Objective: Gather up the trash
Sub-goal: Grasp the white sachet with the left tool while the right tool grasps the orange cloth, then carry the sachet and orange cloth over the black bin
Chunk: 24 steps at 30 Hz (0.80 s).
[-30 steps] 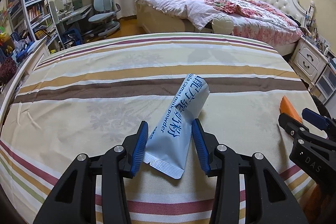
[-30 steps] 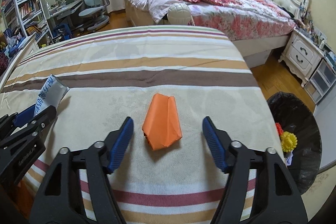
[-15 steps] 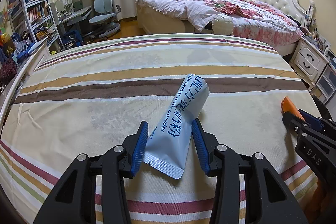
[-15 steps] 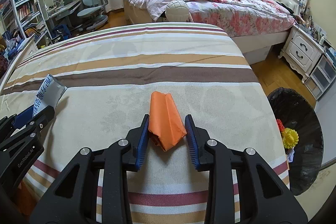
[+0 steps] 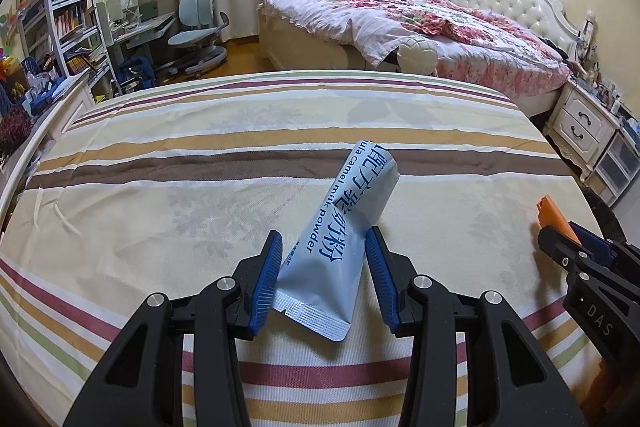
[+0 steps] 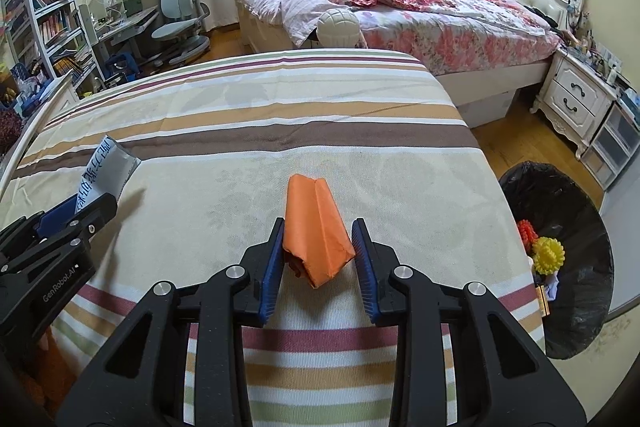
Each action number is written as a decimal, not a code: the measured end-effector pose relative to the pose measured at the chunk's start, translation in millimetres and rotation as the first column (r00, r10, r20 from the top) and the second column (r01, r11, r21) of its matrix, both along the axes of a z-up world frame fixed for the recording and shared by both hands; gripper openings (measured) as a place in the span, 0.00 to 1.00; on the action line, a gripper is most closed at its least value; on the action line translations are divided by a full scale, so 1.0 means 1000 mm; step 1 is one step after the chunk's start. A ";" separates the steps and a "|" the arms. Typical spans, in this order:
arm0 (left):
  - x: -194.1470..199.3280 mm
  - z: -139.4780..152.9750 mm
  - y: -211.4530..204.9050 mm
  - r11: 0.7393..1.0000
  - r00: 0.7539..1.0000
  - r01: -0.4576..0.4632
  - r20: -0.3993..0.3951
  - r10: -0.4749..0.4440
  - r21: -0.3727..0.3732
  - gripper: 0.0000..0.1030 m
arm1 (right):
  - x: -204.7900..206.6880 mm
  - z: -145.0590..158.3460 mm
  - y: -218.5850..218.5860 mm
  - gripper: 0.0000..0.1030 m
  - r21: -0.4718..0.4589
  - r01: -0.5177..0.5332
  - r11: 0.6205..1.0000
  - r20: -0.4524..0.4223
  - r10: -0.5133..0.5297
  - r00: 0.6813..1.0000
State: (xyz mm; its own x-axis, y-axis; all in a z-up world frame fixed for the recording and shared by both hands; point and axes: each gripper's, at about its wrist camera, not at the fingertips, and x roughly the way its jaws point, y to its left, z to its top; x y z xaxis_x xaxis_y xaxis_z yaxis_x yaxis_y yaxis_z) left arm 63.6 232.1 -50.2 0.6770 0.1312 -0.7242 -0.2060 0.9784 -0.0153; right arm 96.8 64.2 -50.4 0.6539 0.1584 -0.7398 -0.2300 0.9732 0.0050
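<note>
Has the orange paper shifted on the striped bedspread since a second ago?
Yes, slightly: the orange paper now reaches nearer the brown stripe and sits pinched in the right tool.

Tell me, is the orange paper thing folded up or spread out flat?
Folded. The orange paper piece shows a crease down its middle and doubled layers at its near end, pinched between the right gripper's blue pads on the striped bedsheet.

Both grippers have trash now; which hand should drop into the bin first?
Right, probably. The right gripper grips the orange paper, and the black bin stands on its side; the left gripper with the sachet is farther.
</note>
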 end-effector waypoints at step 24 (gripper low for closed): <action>-0.031 0.032 -0.064 0.993 0.987 0.117 0.107 -0.117 0.004 0.42 | -0.046 0.030 -0.060 0.31 0.021 0.083 0.996 0.107 -0.084 0.991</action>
